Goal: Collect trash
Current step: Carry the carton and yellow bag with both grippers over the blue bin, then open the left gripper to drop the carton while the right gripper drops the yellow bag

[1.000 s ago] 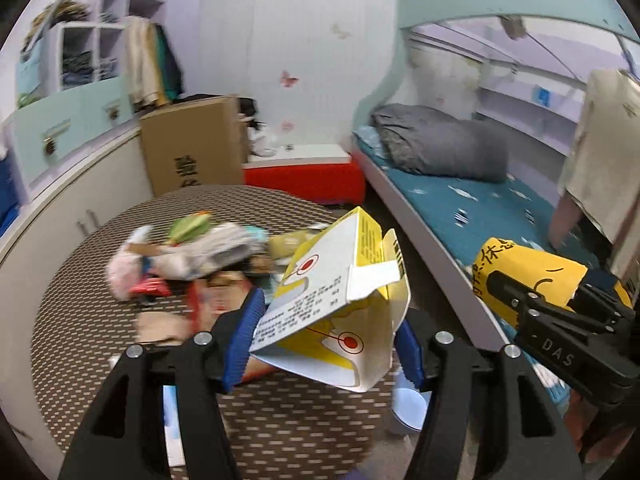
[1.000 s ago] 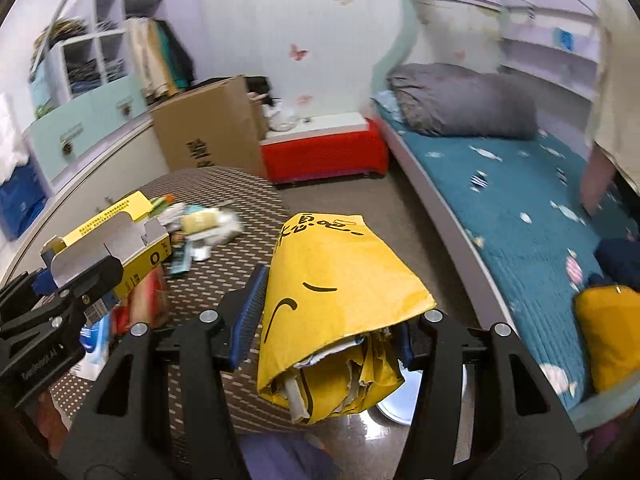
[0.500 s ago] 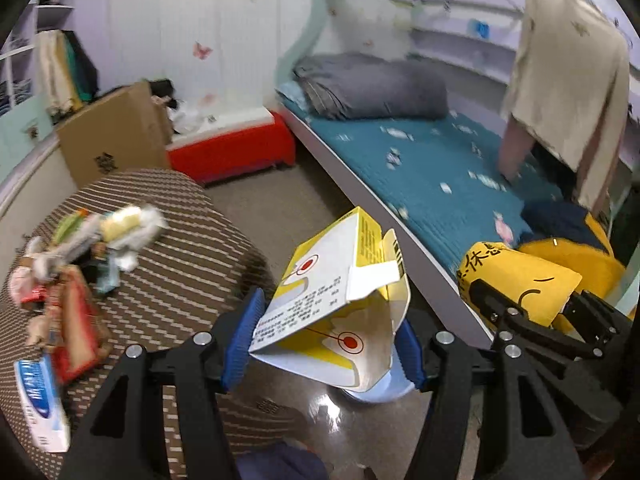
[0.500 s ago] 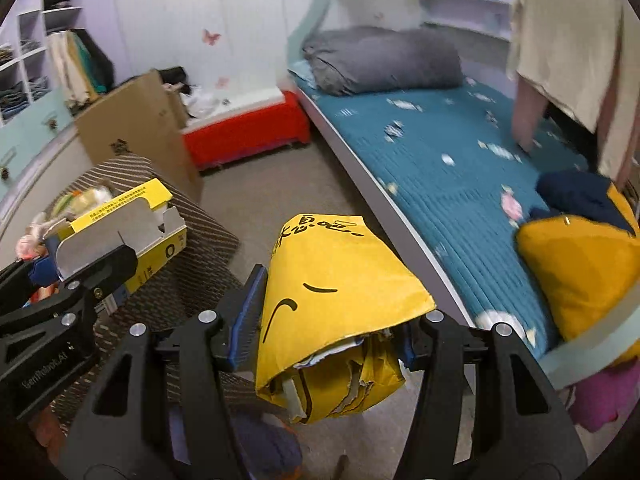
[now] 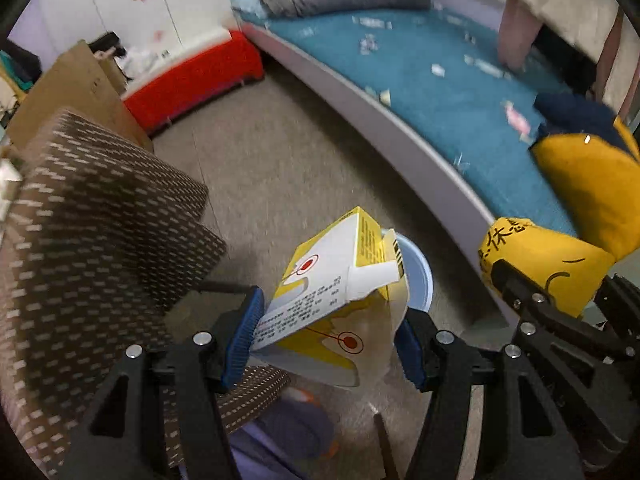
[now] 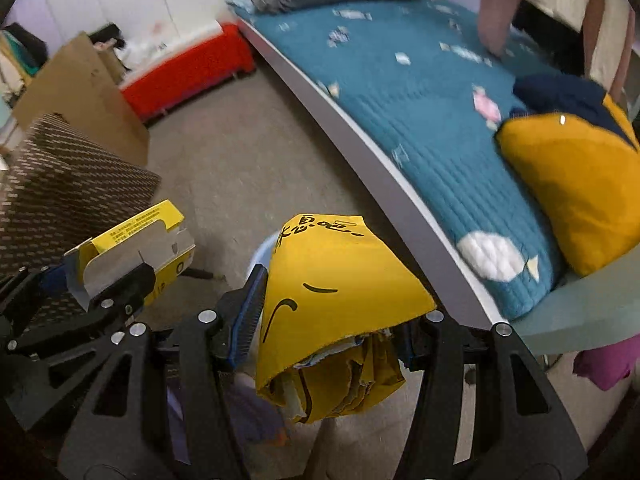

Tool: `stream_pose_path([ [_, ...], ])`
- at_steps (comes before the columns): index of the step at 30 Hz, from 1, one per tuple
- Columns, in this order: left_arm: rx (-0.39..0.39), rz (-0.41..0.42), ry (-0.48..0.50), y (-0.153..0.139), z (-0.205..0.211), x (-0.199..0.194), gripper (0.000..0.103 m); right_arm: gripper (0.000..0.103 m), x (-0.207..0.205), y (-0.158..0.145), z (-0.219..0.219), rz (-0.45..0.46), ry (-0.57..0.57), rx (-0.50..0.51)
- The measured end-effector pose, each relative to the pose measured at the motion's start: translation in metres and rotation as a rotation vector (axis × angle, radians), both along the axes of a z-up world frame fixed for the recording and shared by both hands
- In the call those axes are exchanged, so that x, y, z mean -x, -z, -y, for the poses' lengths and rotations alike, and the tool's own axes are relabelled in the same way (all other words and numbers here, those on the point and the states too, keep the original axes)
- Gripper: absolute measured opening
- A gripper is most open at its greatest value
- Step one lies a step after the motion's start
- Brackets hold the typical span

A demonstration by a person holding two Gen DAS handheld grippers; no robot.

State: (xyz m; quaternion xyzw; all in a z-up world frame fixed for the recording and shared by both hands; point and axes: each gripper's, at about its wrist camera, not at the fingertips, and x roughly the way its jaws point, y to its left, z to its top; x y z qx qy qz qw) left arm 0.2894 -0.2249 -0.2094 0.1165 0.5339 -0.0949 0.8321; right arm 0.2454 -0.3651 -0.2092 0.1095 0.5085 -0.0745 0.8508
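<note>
Since a second ago we have swung both tools off the worktop (image 5: 100,216) and tipped them down over the floor (image 5: 280,152), so the litter pile has left view and a pale blue bin (image 5: 420,276) now sits under the load. Our left tool (image 5: 326,344) is clamped on a flattened cardboard carton (image 5: 336,292), yellow and white, printed with small text and red target dots, one torn flap sticking up. Our right tool (image 6: 328,328) grips a crumpled yellow paper bag (image 6: 340,280), smooth on top with black handwriting and a curved smile mark, ragged and shredded at its lower mouth. The worktop wears a brown woven cloth with pale dashes, draping in folds. The bin is mostly hidden behind the carton and, in the right view, shows only as a blue sliver behind the bag. Motion blur softens the teal quilted bed (image 6: 420,92). Both tools point steeply downward, side by side, each visible in the other's view
</note>
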Motion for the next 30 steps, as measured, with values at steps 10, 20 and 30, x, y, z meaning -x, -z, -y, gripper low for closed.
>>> stream_pose_path([
  [10,-0.040,-0.050,0.120,0.062,0.041,-0.040,0.065,0.055,-0.025,0.063,0.034,-0.148,0.090,0.010],
  [20,0.005,-0.080,0.066,0.069,0.015,-0.056,0.074,0.055,-0.041,0.073,0.023,-0.170,0.046,-0.031],
  [30,0.016,-0.087,-0.024,0.061,-0.031,-0.067,0.074,0.084,-0.067,0.070,0.001,-0.152,-0.006,-0.041],
])
